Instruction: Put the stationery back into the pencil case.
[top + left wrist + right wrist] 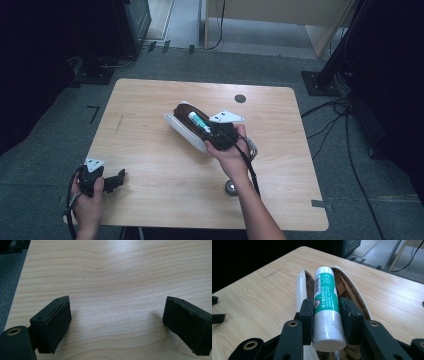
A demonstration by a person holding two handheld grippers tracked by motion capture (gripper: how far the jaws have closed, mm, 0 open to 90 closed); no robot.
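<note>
A white and green glue stick (325, 305) lies lengthwise between the jaws of my right gripper (326, 312), which is shut on it. It hangs just over an open white pencil case (300, 287) with a brown lining. In the high view the glue stick (199, 121) and right gripper (216, 131) are over the pencil case (185, 131) near the table's middle. My left gripper (119, 179) rests open at the table's front left corner; its view shows both jaws wide apart over bare wood, left gripper (116, 315) holding nothing.
The light wooden table (150, 165) has a dark round hole (240, 98) at the back right. A small shiny round object (230, 187) lies by the right forearm near the front. Dark stands and cables surround the table on the grey floor.
</note>
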